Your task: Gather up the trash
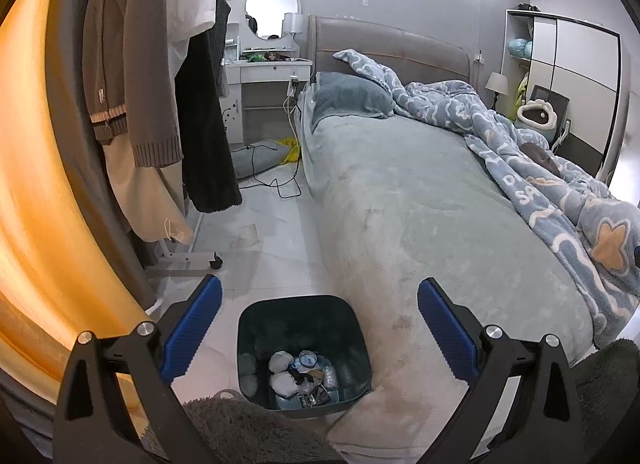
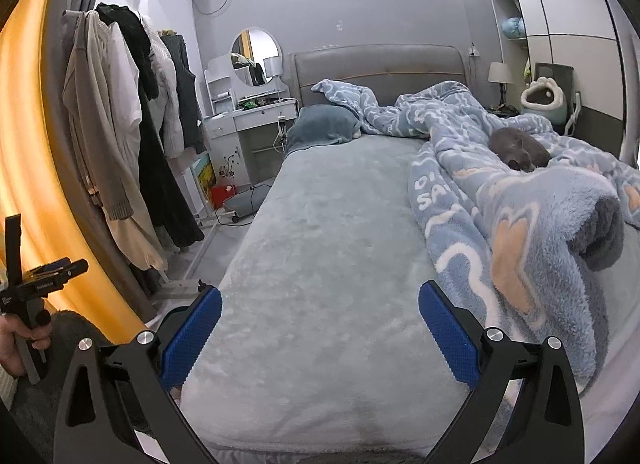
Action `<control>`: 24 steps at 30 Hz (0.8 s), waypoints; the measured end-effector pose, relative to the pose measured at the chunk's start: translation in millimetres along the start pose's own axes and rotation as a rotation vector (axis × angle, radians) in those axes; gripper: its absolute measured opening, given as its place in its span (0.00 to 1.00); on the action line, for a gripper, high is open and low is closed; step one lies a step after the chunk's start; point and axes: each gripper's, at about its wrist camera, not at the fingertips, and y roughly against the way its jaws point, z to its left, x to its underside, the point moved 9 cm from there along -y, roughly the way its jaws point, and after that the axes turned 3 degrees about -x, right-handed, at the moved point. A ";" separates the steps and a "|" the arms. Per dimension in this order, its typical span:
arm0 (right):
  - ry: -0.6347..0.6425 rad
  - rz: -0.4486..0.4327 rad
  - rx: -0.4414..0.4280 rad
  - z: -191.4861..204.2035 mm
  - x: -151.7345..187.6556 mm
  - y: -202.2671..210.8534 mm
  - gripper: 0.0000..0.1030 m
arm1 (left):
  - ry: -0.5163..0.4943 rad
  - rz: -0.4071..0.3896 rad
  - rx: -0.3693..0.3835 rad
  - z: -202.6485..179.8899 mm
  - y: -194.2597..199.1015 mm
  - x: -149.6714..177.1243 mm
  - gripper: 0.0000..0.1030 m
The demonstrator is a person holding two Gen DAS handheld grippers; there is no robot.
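Observation:
A dark trash bin (image 1: 248,328) stands on the floor beside the bed's near left corner, with crumpled tissues and wrappers (image 1: 298,378) inside. My left gripper (image 1: 319,294) is open and empty, held above the bin, with blue pads (image 1: 192,332) wide apart. My right gripper (image 2: 320,296) is open and empty over the foot of the bed (image 2: 320,223). The left gripper's handle, held in a hand, shows at the right wrist view's left edge (image 2: 24,284). A pale stained scrap (image 1: 246,236) lies on the floor tiles.
A clothes rack (image 1: 140,83) with hanging coats stands left of the aisle, its wheeled base (image 1: 188,262) near the bin. A rumpled blue blanket (image 2: 500,191) with a grey cat (image 2: 520,149) covers the bed's right side. A white vanity (image 1: 268,75), cables (image 1: 280,183) and wardrobe (image 2: 572,43) lie beyond.

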 end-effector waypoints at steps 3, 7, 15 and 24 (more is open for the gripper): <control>0.006 0.008 0.001 3.7 1.2 -0.5 0.97 | -0.012 0.001 -0.003 -2.5 -0.4 0.7 0.97; 0.004 0.016 -0.001 5.2 1.7 -0.8 0.97 | -0.012 0.001 -0.002 -3.6 0.0 1.1 0.97; 0.011 0.024 0.001 5.3 2.7 -1.9 0.97 | 0.009 0.007 -0.001 0.7 -1.1 0.8 0.97; 0.013 0.034 0.004 6.2 2.2 -2.2 0.97 | 0.014 0.010 0.000 1.4 -1.8 1.1 0.97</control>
